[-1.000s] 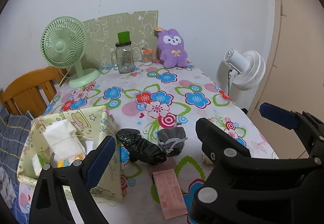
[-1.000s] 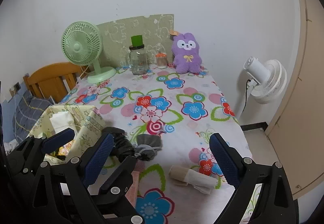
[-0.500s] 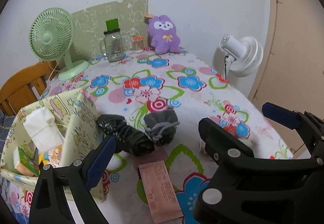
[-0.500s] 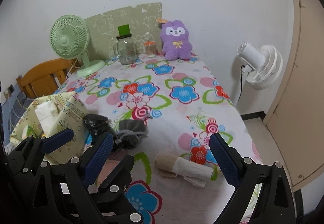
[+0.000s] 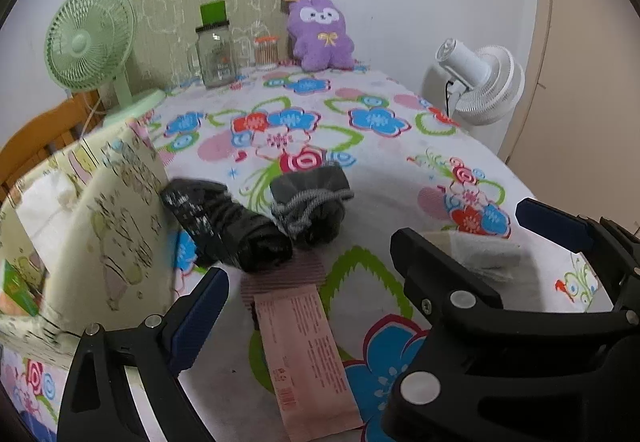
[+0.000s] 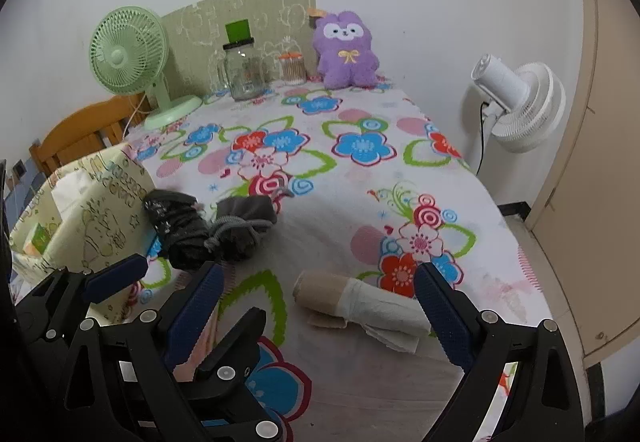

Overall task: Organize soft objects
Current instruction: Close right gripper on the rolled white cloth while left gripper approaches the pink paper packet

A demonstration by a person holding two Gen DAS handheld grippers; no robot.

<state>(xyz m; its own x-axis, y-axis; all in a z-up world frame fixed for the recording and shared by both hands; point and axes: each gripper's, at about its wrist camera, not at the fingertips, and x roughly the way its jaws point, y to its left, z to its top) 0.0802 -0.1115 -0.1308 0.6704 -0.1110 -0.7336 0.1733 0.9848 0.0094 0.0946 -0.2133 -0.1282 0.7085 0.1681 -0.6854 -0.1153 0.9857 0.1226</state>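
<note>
Right claw [image 6: 316,310]: jaws stood wide apart, empty, straddling the beige-and-white roll [image 6: 360,306] on the tabletop [image 6: 360,202].
Roll's axis: ran left to right across the opening, tan end leftward; the right claw was nearer.
Left claw [image 5: 360,254]: apart too, empty, facing the black bundle [image 5: 224,226] and grey bundle [image 5: 312,202] beside the fabric bin [image 5: 120,226].
Left view only: a pink packet [image 5: 308,354] below the bundles.
Right view only: the roll's full length.
</note>
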